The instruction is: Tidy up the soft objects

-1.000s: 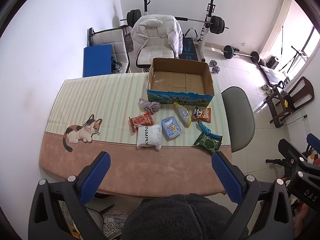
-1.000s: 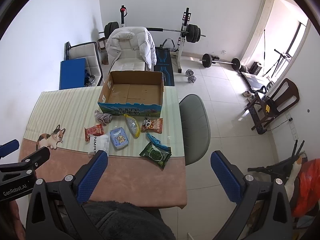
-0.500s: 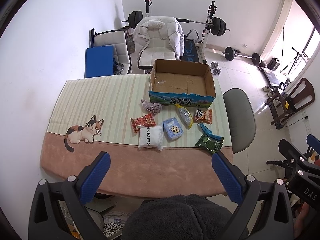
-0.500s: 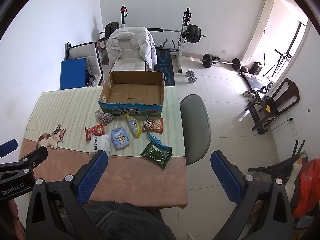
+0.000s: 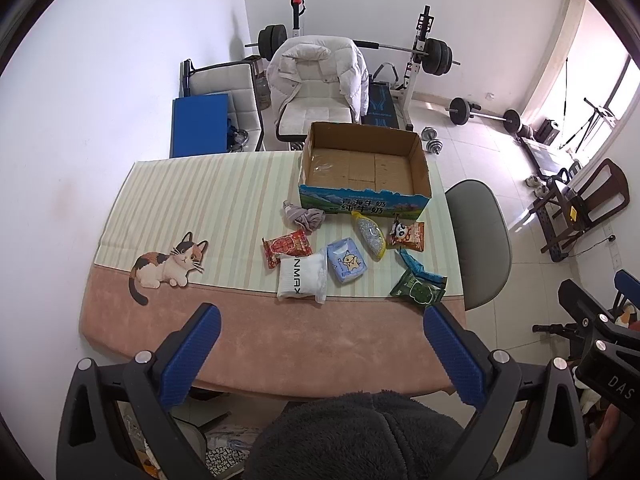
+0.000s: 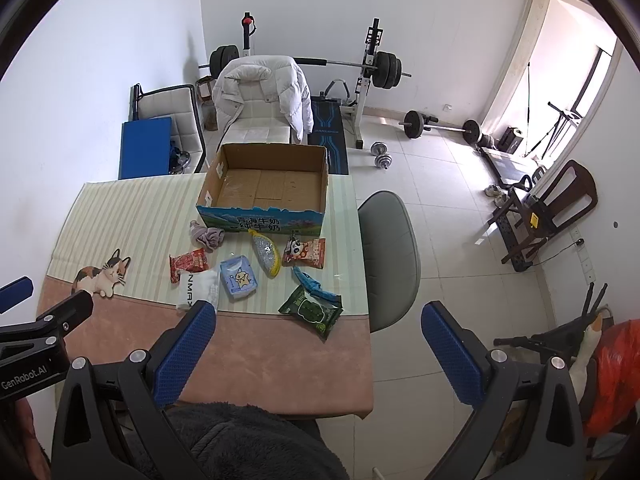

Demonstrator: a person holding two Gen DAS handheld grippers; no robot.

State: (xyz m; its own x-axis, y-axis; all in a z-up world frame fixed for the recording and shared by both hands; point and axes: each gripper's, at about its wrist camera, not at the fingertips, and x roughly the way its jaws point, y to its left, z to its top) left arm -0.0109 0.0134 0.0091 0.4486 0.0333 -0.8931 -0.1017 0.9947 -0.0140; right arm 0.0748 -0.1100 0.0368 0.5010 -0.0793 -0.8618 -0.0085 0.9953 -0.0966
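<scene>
Blue-padded tools: both wide apart, holding nothing; left tool (image 5: 320, 344) and right tool (image 6: 318, 340) hover high over near edge of surface (image 5: 280, 344), well short of the items.
Step in hand (my read): approach + first pick; nothing in the box yet.
How to do it well: drop low, pick one item per tool, close gently on the middle of a pack so it doesn't squirt out; take nearest ones first, carry over box wall, release inside.
Nearest, ahead of left tool: white pack (image 5: 301, 277), flat, soft-looking, lettering on top.
Ahead-right: green pouch (image 5: 417, 293), by surface's right edge, w/ teal wrapper (image 5: 420, 270) touching it.
Mid: light-blue tissue pack (image 5: 347, 260), red snack bag (image 5: 286, 247) beside white pack.
Further: yellow mesh bag (image 5: 370, 233), cartoon snack bag (image 5: 406, 234), crumpled grey cloth (image 5: 304, 217).
Farthest: cardboard box (image 5: 362, 202), open top, empty, just behind the cloth.
</scene>
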